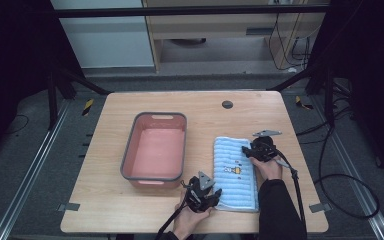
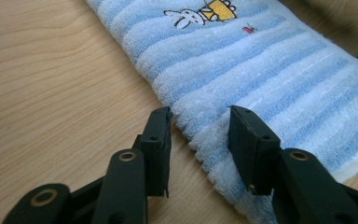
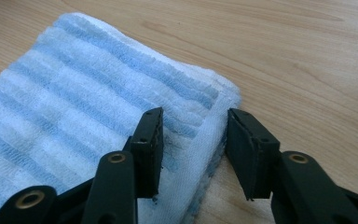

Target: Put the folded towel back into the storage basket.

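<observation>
A blue-and-white striped towel with a small rabbit picture lies folded flat on the wooden table, right of centre. My left gripper is at the towel's near left corner. In the left gripper view its jaws straddle the towel's long edge, one jaw on the wood and one on the cloth, with a gap to the pads. My right gripper is at the far right corner. In the right gripper view its jaws stand either side of the towel's hemmed edge, not pressing it.
A grey bin with a pink inside stands empty left of the towel, near the table's middle. A round dark grommet sits in the tabletop at the back. Cables trail from both grippers toward the near edge.
</observation>
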